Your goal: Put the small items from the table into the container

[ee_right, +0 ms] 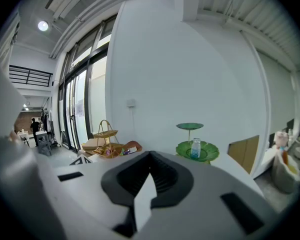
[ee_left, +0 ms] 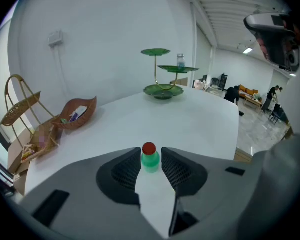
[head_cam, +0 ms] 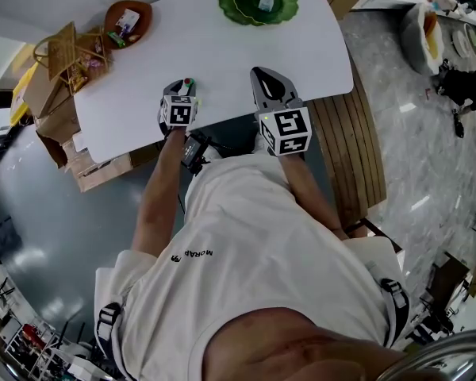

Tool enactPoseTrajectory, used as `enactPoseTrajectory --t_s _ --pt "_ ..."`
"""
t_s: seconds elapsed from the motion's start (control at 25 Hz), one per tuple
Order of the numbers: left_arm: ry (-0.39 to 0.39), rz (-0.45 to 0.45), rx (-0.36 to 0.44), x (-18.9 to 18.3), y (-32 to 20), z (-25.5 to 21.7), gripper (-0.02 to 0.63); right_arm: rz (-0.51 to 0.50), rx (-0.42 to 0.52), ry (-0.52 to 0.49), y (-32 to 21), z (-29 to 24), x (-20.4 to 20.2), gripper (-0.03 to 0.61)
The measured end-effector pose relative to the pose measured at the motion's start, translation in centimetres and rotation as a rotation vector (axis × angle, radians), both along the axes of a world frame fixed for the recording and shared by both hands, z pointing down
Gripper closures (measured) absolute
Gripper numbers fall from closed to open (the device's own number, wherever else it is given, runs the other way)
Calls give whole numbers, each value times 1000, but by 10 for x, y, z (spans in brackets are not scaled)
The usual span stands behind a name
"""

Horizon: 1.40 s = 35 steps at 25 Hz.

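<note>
At the near edge of the white table [head_cam: 222,54], the left gripper [ee_left: 151,152] is released. Its jaws stand apart on either side of a small green bottle with a red cap [ee_left: 150,160], which stands upright on the tabletop, while the right gripper [ee_right: 150,156] beside it is clenched on nothing. Farther off, a brown leaf-shaped dish [ee_left: 77,114] holding small packets sits toward the left, and a green tiered leaf stand [ee_left: 164,90] carrying a clear bottle [ee_left: 180,60] stands at the far edge.
</note>
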<state>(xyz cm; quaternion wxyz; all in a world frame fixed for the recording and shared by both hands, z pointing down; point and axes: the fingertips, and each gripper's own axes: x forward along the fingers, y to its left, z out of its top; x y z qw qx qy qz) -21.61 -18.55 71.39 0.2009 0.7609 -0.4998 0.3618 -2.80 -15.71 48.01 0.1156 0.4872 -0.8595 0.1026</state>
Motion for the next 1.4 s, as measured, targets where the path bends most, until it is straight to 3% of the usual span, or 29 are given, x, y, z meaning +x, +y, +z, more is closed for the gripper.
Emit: enactPoseTrajectory --t_s 0.68,1.4 --pt "7 1 27 11 -9 -4 535 38 7 8 6 -3 19 575" --pt "58 59 135 51 -17 -68 535 58 22 -10 11 -9 29 575"
